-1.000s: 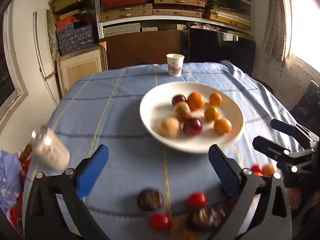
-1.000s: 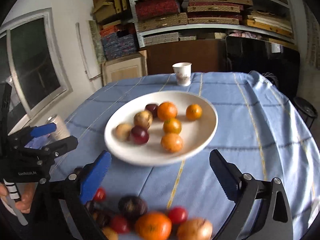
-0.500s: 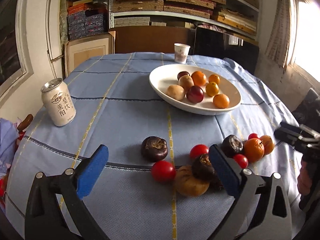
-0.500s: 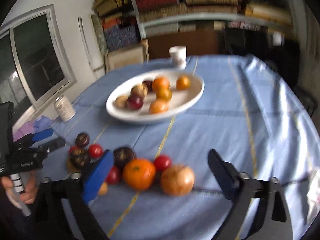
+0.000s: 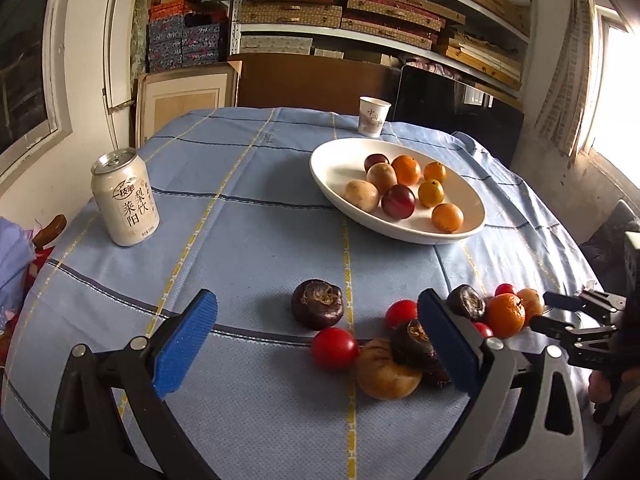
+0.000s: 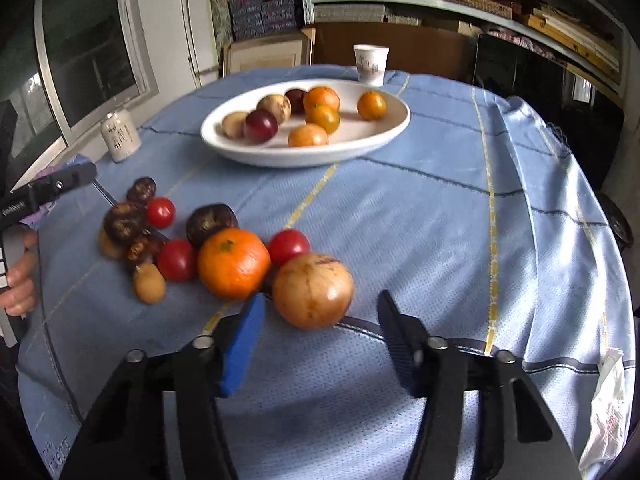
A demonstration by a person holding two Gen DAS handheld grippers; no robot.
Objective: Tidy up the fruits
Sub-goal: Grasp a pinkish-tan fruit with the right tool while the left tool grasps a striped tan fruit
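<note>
Loose fruit heaped on the near part of the blue tablecloth, well short of the white plate: an orange, a tan round fruit touching it, red tomatoes and dark purple fruit crowded alongside. One dark fruit set a little apart from the heap, toward the middle of the cloth. More fruit on the plate: oranges, two dark red pieces and two tan ones.

Right gripper now low and close behind the tan fruit, nearer than half a second ago, fingers apart and narrower than before, blue pad just beside the orange, nothing held. Left gripper spread wide, holding nothing, framing the lone dark fruit and a tomato, its right pad in front of the heap; heap larger in this view than half a second ago.

Drink can upright at the cloth's left side, paper cup beyond the plate at the far edge. Shelves of stacked boxes behind the table.
</note>
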